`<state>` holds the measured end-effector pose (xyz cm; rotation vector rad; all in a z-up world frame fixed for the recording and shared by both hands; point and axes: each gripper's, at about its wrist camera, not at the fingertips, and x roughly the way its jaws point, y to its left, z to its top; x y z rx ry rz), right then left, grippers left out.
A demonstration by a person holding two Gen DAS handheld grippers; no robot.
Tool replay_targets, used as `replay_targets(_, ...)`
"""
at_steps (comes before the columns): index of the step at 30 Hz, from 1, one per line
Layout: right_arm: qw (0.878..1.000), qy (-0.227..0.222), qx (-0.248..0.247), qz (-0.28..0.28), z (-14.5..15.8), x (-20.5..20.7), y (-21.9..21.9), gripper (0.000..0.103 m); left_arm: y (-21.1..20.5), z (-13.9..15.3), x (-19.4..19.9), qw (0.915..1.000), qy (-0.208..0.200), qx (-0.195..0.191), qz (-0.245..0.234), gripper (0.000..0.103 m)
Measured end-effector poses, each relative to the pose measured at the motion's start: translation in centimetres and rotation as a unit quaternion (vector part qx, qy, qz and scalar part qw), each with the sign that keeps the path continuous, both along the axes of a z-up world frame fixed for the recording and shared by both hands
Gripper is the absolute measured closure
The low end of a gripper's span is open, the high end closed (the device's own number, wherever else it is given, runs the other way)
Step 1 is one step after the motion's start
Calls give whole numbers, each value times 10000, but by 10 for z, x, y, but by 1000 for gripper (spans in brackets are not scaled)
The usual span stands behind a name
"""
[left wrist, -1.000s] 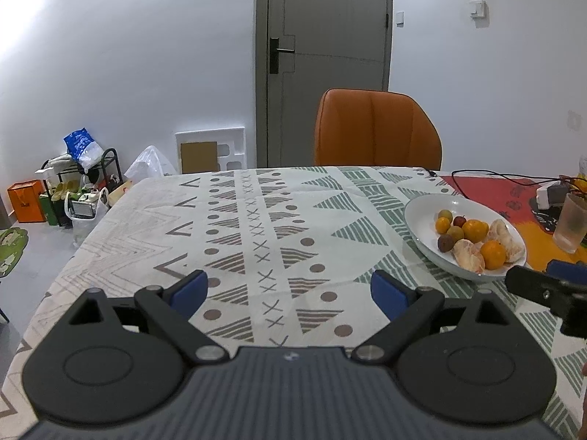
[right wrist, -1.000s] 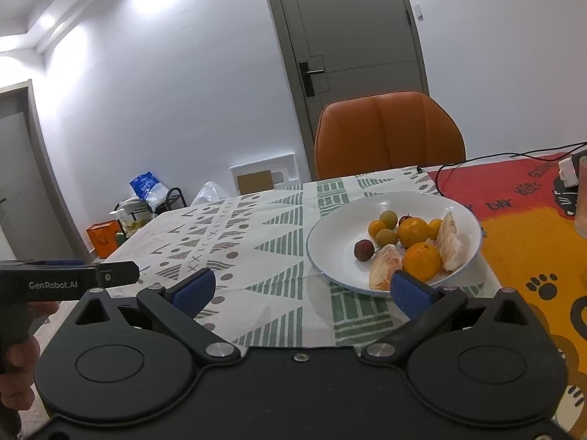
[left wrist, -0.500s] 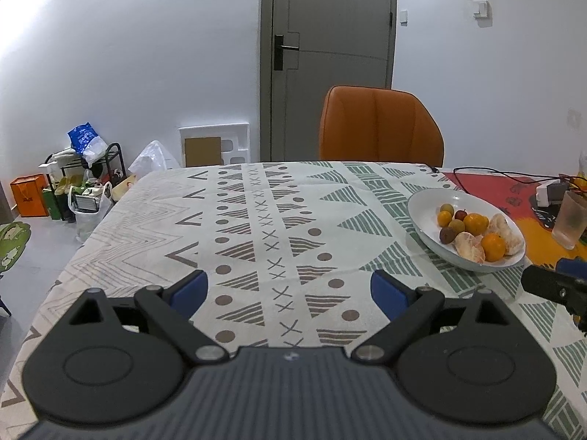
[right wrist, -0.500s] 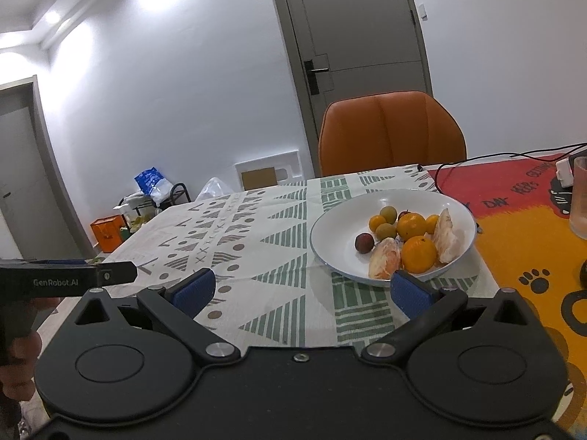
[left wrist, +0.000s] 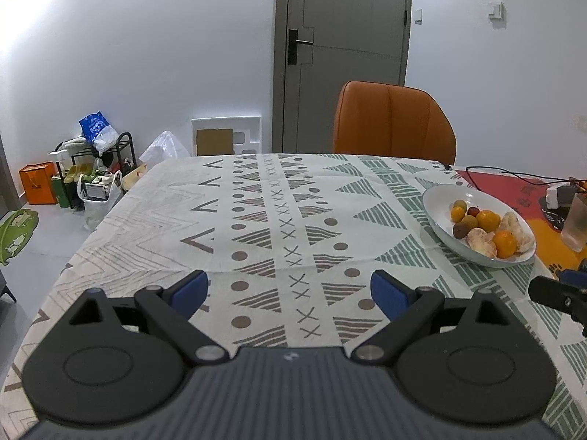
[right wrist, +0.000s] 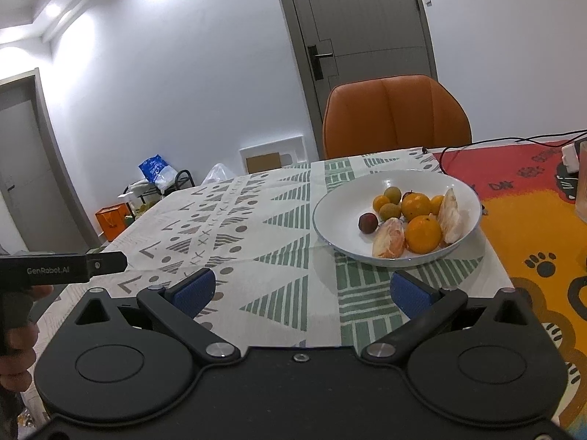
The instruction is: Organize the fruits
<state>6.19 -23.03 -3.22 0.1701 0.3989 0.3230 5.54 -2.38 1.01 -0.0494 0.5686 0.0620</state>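
A white plate [right wrist: 337, 198] holds the fruit: oranges [right wrist: 423, 234], peeled citrus segments [right wrist: 389, 244], small yellow-green fruits [right wrist: 392, 193] and a dark red fruit [right wrist: 368, 222]. The plate also shows in the left wrist view [left wrist: 438, 200] at the right. My left gripper [left wrist: 290, 291] is open and empty over the patterned tablecloth, well left of the plate. My right gripper [right wrist: 302, 293] is open and empty, just in front of the plate.
An orange chair [left wrist: 394, 124] stands at the table's far side. A red and yellow mat [right wrist: 532, 212] with a cable and a glass [left wrist: 579, 225] lies right of the plate. Bags and a rack [left wrist: 88, 168] stand on the floor at the left.
Both grippers have pulled back from the plate and risen a little; the plate looks smaller and farther in both views. Both stay open and empty.
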Motion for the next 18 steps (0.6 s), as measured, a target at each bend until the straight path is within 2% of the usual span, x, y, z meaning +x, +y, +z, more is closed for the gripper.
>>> replay_targets(18,10000,-5,-65,28,0,1,5,0,0,-3,0,10000,60,-8,-49,9)
